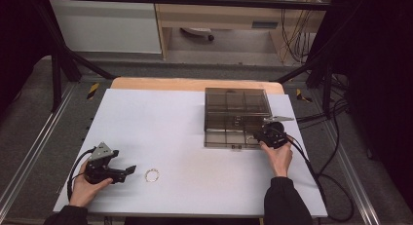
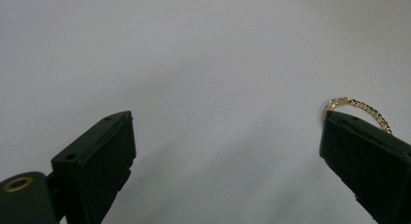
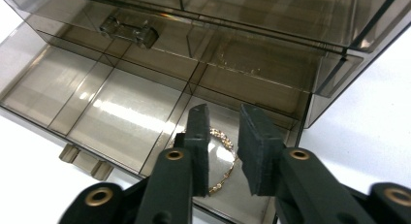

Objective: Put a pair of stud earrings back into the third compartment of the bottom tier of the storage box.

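1. Jaws of the right gripper (image 3: 220, 146) stand a little apart, pads clear of the gold chain (image 3: 224, 158) that lies under and between them; nothing is gripped.
2. That chain rests on the floor of a box (image 1: 237, 119) compartment, at the box's 4 o'clock corner in the high view.
3. Box is smoky clear plastic with dividers, lid up, at 2 o'clock on the table (image 1: 185, 132).
4. Right gripper (image 1: 267, 135) sits at the box's 4 o'clock edge.
5. Left gripper (image 2: 228, 151) gapes wide and holds nothing.
6. A second chain (image 2: 361, 110) peeks from behind its right-hand jaw tip, at 3 o'clock in its own view.
7. From above, this chain (image 1: 152, 175) lies just at 3 o'clock of the left gripper (image 1: 127, 171), at the table's 7 o'clock.
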Motion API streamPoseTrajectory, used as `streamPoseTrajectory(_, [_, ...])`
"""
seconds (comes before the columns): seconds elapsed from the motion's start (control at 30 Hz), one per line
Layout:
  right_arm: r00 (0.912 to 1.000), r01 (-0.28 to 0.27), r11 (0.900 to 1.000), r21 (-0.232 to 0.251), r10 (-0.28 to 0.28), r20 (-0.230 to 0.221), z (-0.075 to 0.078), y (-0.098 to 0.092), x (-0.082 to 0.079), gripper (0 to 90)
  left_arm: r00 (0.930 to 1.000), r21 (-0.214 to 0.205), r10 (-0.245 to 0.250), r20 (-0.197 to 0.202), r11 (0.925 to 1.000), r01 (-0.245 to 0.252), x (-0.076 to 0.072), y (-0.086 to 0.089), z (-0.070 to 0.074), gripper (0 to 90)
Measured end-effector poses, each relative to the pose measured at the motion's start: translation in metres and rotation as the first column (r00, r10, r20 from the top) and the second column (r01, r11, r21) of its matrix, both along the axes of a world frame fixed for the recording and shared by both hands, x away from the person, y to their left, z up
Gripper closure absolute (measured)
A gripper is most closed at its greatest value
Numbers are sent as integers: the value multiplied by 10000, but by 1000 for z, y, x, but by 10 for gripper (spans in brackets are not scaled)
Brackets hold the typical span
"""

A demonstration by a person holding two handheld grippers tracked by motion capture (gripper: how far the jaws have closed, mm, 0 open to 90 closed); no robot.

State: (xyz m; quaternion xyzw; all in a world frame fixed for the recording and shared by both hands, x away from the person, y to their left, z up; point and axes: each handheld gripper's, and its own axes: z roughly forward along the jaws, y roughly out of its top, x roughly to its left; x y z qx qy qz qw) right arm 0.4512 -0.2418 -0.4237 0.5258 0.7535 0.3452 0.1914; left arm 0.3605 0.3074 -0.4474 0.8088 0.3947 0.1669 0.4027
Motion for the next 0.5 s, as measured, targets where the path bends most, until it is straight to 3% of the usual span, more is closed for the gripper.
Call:
streamPoseTrajectory(0.2, [9978,-430,9991,5,429,507,7,-2,-10,522,10000,0,4,19,10000,-4,0,0,0,59])
streamPoseTrajectory(0.3, [9951,-744,9966,345,719,682,12,0,-17,415,10000,-49,48,24,10000,-48,0,0,0,58])
streamPoseTrajectory(0.5, [9862,-1405,9884,573,1346,967,22,13,-32,226,10000,-49,49,40,10000,-48,0,0,1,58])
